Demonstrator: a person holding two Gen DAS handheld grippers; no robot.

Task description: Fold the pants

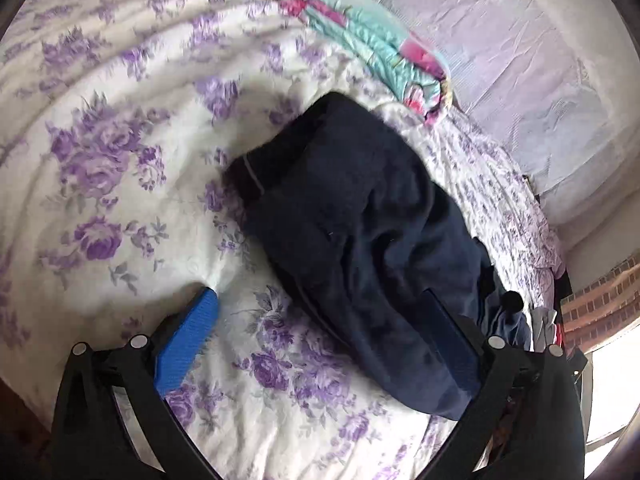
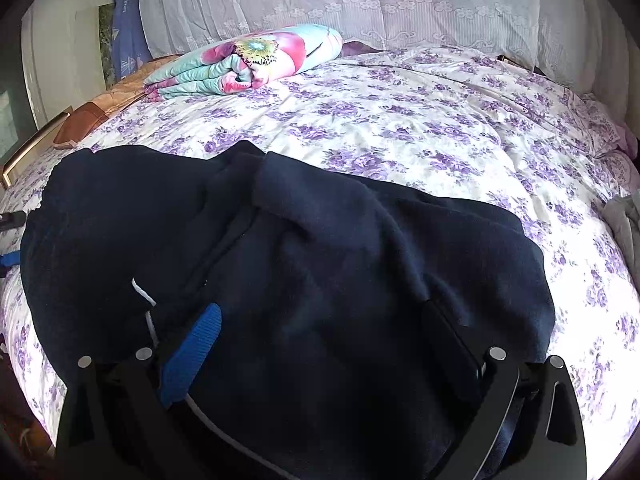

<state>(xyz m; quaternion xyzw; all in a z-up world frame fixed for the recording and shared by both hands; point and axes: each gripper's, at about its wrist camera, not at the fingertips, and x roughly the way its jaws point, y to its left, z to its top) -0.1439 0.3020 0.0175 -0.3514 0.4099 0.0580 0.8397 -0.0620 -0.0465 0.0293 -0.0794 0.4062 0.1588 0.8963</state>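
Dark navy pants (image 2: 280, 260) lie bunched and rumpled on the floral bed sheet (image 2: 440, 128), no clean fold visible; judged early. Left tongs (image 1: 320, 340) spread wide, gripping nothing. Right tongs (image 2: 324, 344) likewise released, hovering over the fabric. Flattening and folding remain.

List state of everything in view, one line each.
pants: bunched in a heap on the bed, not folded flat
left gripper: open, nothing held, one finger at the pants' edge
right gripper: open over the pants, nothing held
quilt: folded, lying near the head of the bed
bedsheet: spread out, slightly wrinkled
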